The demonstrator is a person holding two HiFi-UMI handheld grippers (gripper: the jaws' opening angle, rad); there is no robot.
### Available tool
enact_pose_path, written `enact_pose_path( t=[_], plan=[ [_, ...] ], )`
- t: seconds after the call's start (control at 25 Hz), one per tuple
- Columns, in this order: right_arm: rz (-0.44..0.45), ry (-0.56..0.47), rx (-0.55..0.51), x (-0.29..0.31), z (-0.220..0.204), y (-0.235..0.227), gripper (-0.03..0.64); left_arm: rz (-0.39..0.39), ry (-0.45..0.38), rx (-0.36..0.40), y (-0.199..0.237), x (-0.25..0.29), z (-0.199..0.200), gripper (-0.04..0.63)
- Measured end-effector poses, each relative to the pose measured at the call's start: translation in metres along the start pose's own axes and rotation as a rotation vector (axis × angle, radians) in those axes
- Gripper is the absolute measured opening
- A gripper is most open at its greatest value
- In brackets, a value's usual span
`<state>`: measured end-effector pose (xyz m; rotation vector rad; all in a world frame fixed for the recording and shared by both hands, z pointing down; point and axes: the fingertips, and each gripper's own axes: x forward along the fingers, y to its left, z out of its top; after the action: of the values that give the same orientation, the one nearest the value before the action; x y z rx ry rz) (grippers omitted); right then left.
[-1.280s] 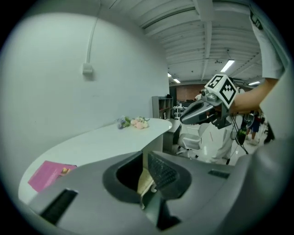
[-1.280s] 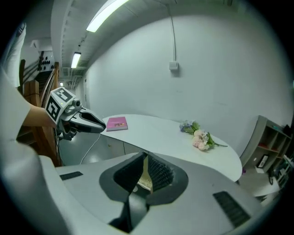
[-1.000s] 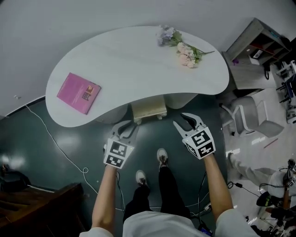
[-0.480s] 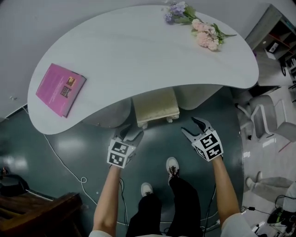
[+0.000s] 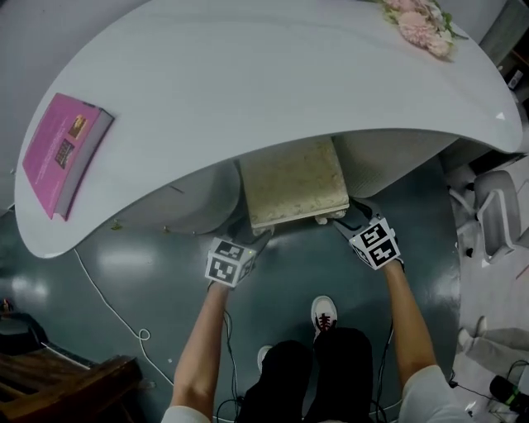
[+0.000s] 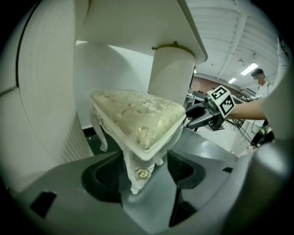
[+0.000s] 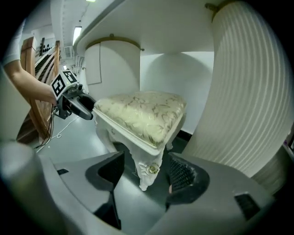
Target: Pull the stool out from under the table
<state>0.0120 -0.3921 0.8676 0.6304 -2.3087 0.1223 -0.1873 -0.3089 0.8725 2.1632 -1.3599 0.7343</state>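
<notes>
A white stool (image 5: 293,180) with a cream patterned cushion stands under the white curved table (image 5: 248,83), between its two ribbed pedestals. My left gripper (image 5: 252,235) is at the stool's front left corner. In the left gripper view its jaws are opening around the carved front leg (image 6: 140,172), and the pads stand clear of it. My right gripper (image 5: 351,216) is at the front right corner, its jaws also opening on either side of the other front leg (image 7: 149,170) without touching it. Each gripper view shows the opposite gripper across the cushion (image 7: 142,112).
A pink book (image 5: 62,149) lies on the table's left end and flowers (image 5: 417,21) on its far right. Ribbed pedestals (image 7: 248,92) flank the stool closely. A white chair (image 5: 496,215) stands at the right, a cable (image 5: 107,289) crosses the floor, and wooden furniture (image 5: 58,392) fills the bottom left.
Both grippers moved forward from open floor to the stool's two front corners, and their jaws spread wider. The head view came closer to the table.
</notes>
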Motion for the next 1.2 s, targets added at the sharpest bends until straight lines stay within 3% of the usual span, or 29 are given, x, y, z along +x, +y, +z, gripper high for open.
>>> enact_pose_path(
  t=[0.24,0.44,0.76,1.2],
  plan=[
    [0.01,-0.002,-0.074,0.038,-0.008,0.003,0.287,0.012,-0.009,-0.02,0.005,0.036,-0.019,0.308],
    [-0.022,-0.02,-0.057,0.033,-0.014,0.006,0.268,0.004,-0.056,-0.166,0.0,0.033,-0.017,0.302],
    [-0.054,0.06,-0.048,0.017,-0.03,0.027,0.269,0.068,-0.037,-0.198,-0.019,0.021,-0.032,0.301],
    [-0.068,0.22,-0.028,-0.032,-0.074,0.081,0.269,0.043,0.075,-0.192,-0.082,-0.018,-0.085,0.301]
  ],
)
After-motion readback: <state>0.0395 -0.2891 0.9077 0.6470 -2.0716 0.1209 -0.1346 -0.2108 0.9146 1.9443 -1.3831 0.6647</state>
